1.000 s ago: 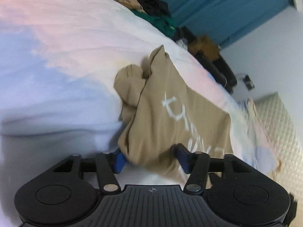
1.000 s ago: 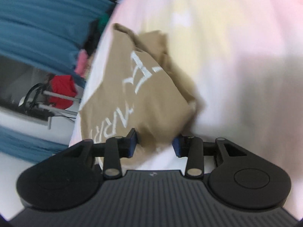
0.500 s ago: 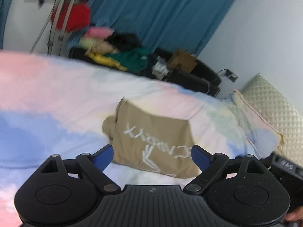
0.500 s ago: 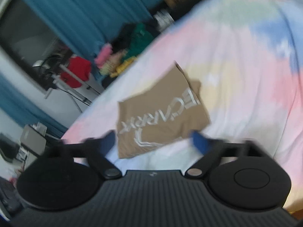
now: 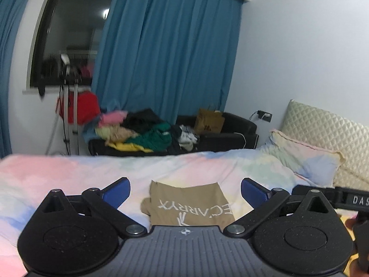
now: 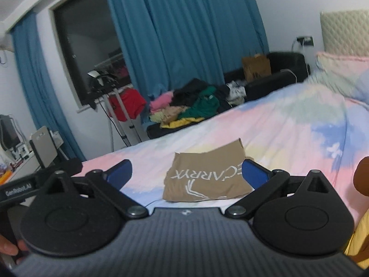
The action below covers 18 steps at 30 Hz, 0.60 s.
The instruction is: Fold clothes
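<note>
Left wrist view: the left tool [image 5: 185,190] hangs spread wide and empty above the bed [image 5: 69,170]. The tan shirt [image 5: 189,204] lies folded flat straight ahead between its fingers, long axis crosswise.

Right wrist view: the right tool [image 6: 186,173], likewise wide and empty, faces the shirt [image 6: 205,177] centrally; neither tool looks clearly nearer.
</note>
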Each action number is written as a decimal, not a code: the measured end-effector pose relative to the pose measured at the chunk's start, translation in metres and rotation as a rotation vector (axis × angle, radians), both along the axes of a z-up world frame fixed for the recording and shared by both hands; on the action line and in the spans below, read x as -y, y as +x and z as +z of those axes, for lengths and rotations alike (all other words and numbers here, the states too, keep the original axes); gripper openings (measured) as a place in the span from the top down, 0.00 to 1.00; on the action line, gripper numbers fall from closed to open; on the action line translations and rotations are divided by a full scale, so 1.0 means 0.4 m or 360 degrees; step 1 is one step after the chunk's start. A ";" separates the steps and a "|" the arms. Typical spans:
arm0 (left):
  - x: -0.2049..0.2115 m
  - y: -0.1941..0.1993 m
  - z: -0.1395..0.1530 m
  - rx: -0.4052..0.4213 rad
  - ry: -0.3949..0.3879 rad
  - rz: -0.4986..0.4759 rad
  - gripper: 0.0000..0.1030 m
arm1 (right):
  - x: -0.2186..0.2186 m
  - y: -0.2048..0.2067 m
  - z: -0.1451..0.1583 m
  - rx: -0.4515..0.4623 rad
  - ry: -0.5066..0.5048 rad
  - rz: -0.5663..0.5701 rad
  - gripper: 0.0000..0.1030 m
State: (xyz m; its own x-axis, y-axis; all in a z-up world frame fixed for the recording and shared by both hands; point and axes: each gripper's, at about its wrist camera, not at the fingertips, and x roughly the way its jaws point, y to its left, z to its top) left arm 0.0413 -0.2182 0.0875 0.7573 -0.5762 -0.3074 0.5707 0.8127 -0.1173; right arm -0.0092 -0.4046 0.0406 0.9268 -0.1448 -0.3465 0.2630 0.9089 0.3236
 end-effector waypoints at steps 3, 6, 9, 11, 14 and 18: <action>-0.019 -0.064 -0.001 0.0087 0.0027 0.0008 0.00 | -0.040 -0.038 -0.003 0.0066 -0.0071 0.0014 0.00; -0.045 -0.114 -0.016 0.0131 0.0028 0.0026 0.00 | -0.075 -0.064 -0.018 0.0099 -0.0133 0.0015 0.00; -0.063 -0.141 -0.037 0.0145 0.0046 0.0032 0.00 | -0.102 -0.082 -0.037 0.0133 -0.0183 0.0009 0.00; -0.069 -0.157 -0.049 0.0172 0.0075 0.0062 0.00 | -0.113 -0.088 -0.052 0.0152 -0.0208 0.0002 0.00; -0.074 -0.161 -0.070 0.0176 0.0073 0.0084 0.00 | -0.129 -0.096 -0.075 0.0180 -0.0245 -0.0007 0.00; -0.074 -0.163 -0.100 0.0178 0.0071 0.0087 0.00 | -0.148 -0.101 -0.109 0.0200 -0.0297 -0.0034 0.00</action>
State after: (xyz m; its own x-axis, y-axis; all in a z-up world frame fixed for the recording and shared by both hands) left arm -0.0240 -0.1886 0.0475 0.8183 -0.5207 -0.2434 0.5329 0.8460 -0.0185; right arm -0.0496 -0.3454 -0.0028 0.9570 -0.2158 -0.1936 0.2512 0.9507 0.1818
